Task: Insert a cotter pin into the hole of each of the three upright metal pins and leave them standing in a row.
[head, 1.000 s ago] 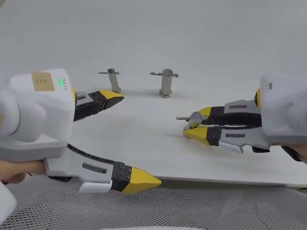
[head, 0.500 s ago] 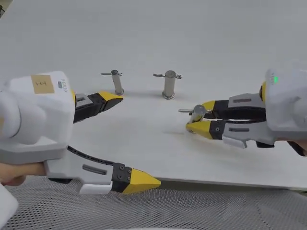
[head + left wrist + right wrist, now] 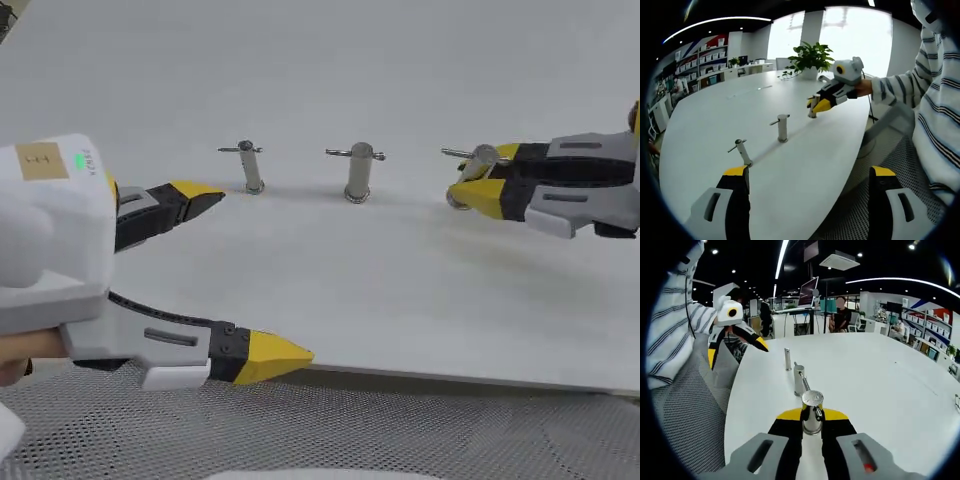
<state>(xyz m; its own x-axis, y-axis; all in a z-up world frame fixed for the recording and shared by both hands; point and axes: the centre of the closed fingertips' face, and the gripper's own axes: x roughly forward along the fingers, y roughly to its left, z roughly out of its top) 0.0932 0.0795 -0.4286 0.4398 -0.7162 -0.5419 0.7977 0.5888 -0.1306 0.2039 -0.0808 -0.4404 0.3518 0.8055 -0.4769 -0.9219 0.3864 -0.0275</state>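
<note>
Pin three [image 3: 484, 157] (cotter [image 3: 455, 153] already through it) has come from mid-table into line right of the middle pin [image 3: 358, 175], my right gripper [image 3: 480, 178] pinching it, left gripper [image 3: 258, 272] spread wide, so probably just the set-down left.

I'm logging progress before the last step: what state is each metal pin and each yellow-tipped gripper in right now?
Left-hand grey metal pin: standing upright, cotter pin through it.
Middle grey metal pin: upright, cotter pin through it.
Third grey metal pin: upright, cotter pin through it, clamped between jaws.
Left yellow-tipped gripper: open, empty.
Right yellow-tipped gripper: shut on the third grey metal pin.
</note>
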